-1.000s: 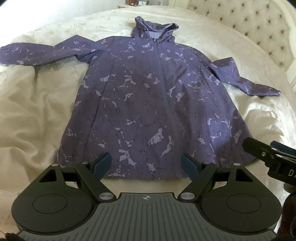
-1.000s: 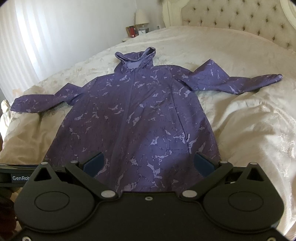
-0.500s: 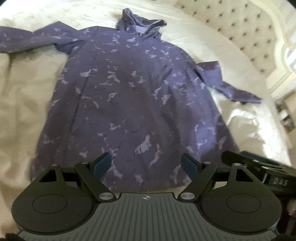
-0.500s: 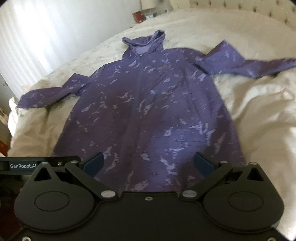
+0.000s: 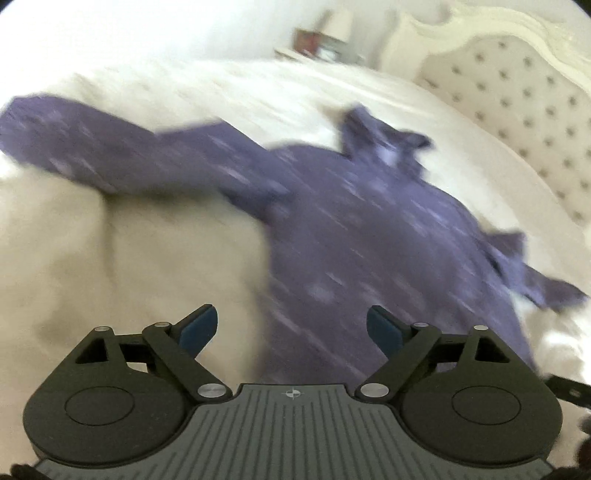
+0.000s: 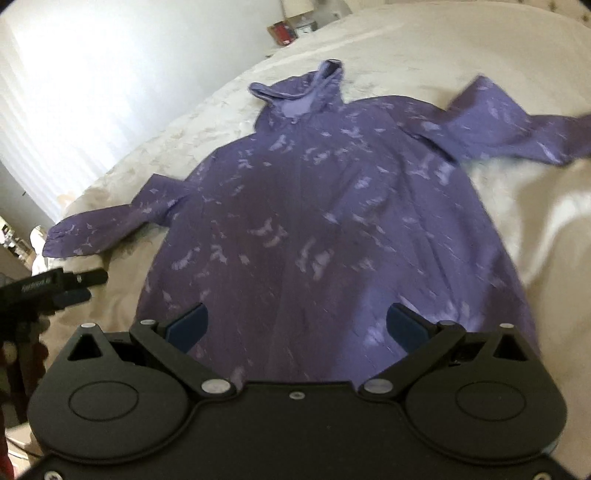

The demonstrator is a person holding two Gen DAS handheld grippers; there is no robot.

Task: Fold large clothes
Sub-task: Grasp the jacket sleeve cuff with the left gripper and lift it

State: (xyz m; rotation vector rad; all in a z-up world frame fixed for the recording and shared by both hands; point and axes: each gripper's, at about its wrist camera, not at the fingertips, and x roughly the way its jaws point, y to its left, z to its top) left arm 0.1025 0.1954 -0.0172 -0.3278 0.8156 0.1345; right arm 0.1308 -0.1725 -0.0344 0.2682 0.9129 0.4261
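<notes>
**Hooded jacket spread flat on bed; both grippers unloaded**

A purple hooded jacket with a pale marbled print [image 6: 317, 221] lies flat, front side up, on a cream quilted bedspread [image 6: 517, 229]. Its hood [image 6: 303, 88] points toward the tufted cream headboard [image 5: 524, 122]; the hem lies at the near edge of the bed. Both sleeves extend sideways toward the bed's side edges.

The left gripper [image 5: 291, 328] is above the hem's left corner, over the boundary between jacket and bare bedspread. Its jaws are opening; nothing is between the blue pads [image 5: 195, 330]. This view is motion-blurred.

The right gripper [image 6: 297, 325] is above the middle of the hem. Its jaws stand wide apart, with no fabric pinched between them.

A lamp and small items stand on a bedside stand [image 6: 291, 26] beyond the far corner.
</notes>
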